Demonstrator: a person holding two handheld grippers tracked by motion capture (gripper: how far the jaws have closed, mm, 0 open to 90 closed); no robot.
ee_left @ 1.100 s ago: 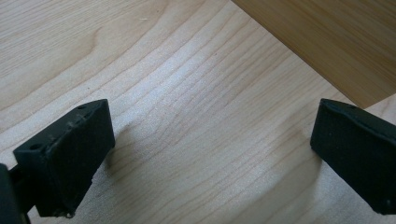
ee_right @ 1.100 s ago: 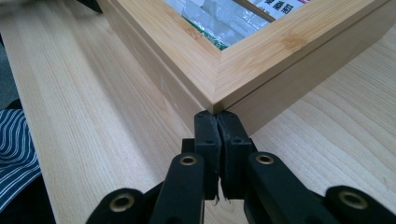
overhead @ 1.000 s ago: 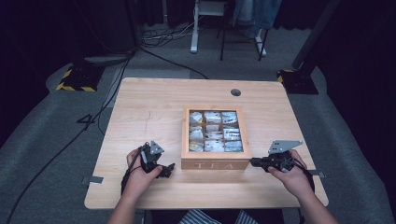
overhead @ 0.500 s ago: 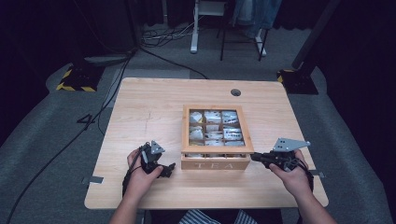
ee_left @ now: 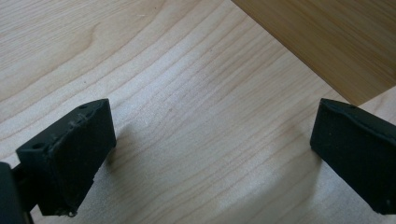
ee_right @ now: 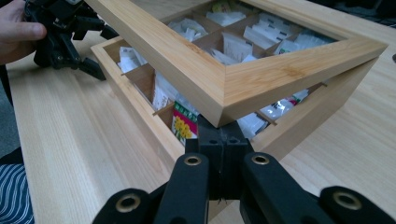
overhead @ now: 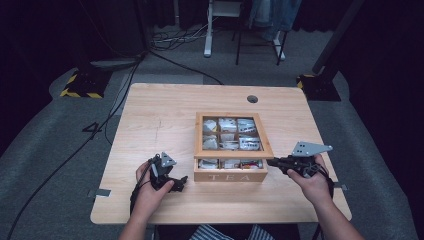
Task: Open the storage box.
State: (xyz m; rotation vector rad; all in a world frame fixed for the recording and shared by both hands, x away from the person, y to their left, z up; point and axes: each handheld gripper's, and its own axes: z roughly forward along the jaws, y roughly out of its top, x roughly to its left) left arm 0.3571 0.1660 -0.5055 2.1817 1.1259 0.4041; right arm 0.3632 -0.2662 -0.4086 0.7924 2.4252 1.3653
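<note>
**Lid lifted at its right corner**

My left claw (overhead: 181, 183) rests low on the table (overhead: 150, 125), just beside the left front corner of the box (overhead: 230, 176). Its jaws stand wide apart with nothing between them; in the left gripper view I see bare wood grain between the two black pads, and a corner of the box's side at the upper right. My left hand (overhead: 150, 192) wraps the claw from behind.

The box sits near the middle of the table, towards my edge, with "TEA" lettered on its front. Its lid (overhead: 233, 135), a wooden frame with a clear pane, is raised at the front, so there is a gap between it and the box. Tea bags (ee_right: 184, 122) stand in the wooden compartments under it.

My right claw (overhead: 275, 161) is at the lid's front right corner. In the right gripper view its jaws are closed together right under that corner (ee_right: 224, 93), which tilts up over the open compartments. My right hand (overhead: 312, 185) holds the claw from the right of the box.
</note>
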